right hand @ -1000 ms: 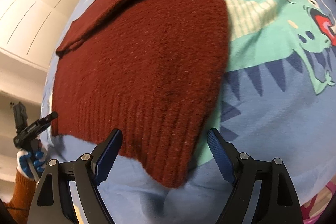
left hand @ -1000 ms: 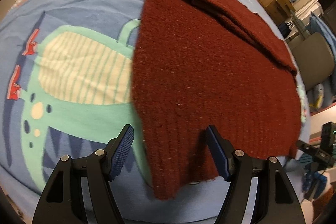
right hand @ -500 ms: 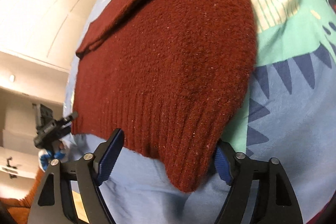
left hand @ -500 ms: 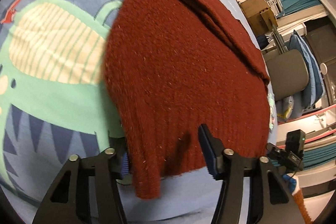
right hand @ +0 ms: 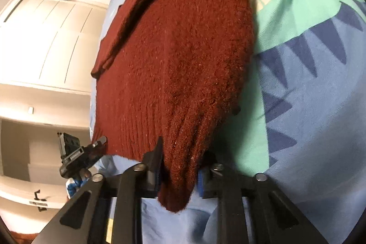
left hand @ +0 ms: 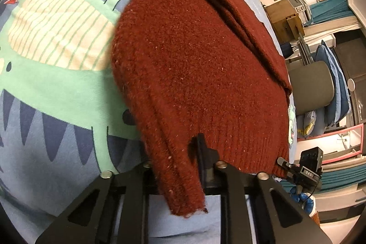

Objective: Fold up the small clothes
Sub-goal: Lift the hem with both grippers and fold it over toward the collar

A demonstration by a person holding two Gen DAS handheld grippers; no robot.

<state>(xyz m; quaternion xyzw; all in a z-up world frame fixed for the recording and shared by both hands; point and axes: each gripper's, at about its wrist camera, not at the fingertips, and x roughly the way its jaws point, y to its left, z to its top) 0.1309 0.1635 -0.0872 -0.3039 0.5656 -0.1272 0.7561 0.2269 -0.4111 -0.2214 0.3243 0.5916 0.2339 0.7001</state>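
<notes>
A dark red knitted sweater (left hand: 196, 65) lies on a blue bedsheet with a green dinosaur print (left hand: 57, 88), its sleeve folded across the far side. My left gripper (left hand: 176, 164) is shut on the sweater's left hem corner, which hangs over the jaws. My right gripper (right hand: 179, 168) is shut on the right hem corner of the same sweater (right hand: 180, 49). Each gripper shows in the other's view: the right one (left hand: 304, 173) and the left one (right hand: 77, 154) at the opposite hem corner.
The bed edge runs just beyond the hem. A grey chair (left hand: 313, 88), pillows and wooden furniture (left hand: 286, 17) stand past the bed in the left wrist view. White cupboard doors (right hand: 45, 38) stand beside the bed in the right wrist view.
Both grippers moved forward onto the hem corners and closed on them. The hem corners now bunch and lift between the jaws.
</notes>
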